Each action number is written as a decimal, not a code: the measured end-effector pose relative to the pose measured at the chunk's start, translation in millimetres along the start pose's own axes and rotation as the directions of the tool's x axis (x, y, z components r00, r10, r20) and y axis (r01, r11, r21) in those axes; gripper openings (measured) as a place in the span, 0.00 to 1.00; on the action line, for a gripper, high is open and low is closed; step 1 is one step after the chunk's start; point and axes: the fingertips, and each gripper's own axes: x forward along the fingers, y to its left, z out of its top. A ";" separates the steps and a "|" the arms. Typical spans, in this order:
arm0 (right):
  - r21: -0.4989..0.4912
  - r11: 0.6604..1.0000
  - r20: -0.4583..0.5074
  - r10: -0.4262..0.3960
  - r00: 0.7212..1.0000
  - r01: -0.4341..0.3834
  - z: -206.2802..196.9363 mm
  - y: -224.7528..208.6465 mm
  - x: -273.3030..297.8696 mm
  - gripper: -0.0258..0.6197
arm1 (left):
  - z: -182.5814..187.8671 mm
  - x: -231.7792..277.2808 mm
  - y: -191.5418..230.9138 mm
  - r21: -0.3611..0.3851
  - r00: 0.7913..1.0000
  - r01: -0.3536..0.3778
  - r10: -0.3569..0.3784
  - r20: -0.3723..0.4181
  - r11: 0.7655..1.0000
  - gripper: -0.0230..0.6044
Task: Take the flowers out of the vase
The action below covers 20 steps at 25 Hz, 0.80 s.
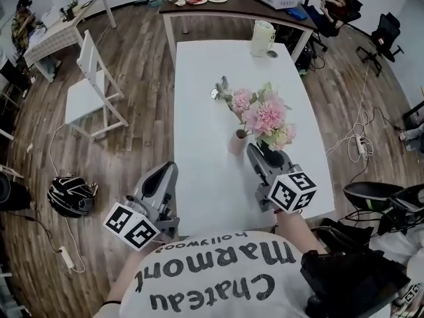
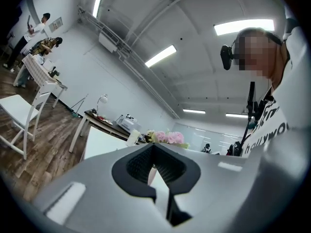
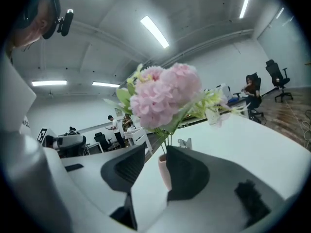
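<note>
A bunch of pink flowers (image 1: 265, 118) with green leaves stands in a small pink vase (image 1: 237, 142) in the middle of the white table (image 1: 199, 71). My right gripper (image 1: 255, 152) is just in front of the vase, to its right, under the blooms. In the right gripper view its jaws (image 3: 156, 152) are open, and the vase (image 3: 164, 171) and stems show in the gap just beyond the tips, with the flowers (image 3: 163, 96) above. My left gripper (image 1: 169, 167) is at the table's near left edge, shut and empty. It looks towards the flowers (image 2: 167, 137) from farther off.
A white jug (image 1: 262, 38) stands at the table's far end, and a small metal clip (image 1: 215, 93) lies behind the flowers. A white chair (image 1: 93, 85) and a helmet (image 1: 71, 196) are on the floor to the left. A dark desk (image 1: 232, 5) is beyond, with black chairs (image 1: 371, 194) to the right.
</note>
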 end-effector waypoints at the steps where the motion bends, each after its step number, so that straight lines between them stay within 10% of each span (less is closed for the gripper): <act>1: 0.011 1.000 0.011 0.009 1.000 -0.009 0.1 -2.4 4.7 0.27 | -4.4 1.9 2.7 -0.003 1.000 -0.015 0.015 -0.012 1.000 0.04; 10: 0.044 0.993 0.141 0.102 0.985 -0.109 30.1 -16.2 39.1 0.31 | -30.7 5.7 17.7 -0.013 0.984 -0.137 0.134 -0.119 0.991 0.04; 20: -0.019 0.987 0.176 0.158 0.972 -0.157 43.8 -19.4 50.5 0.10 | -36.5 0.5 30.9 -0.019 0.982 -0.169 0.167 -0.093 0.985 0.04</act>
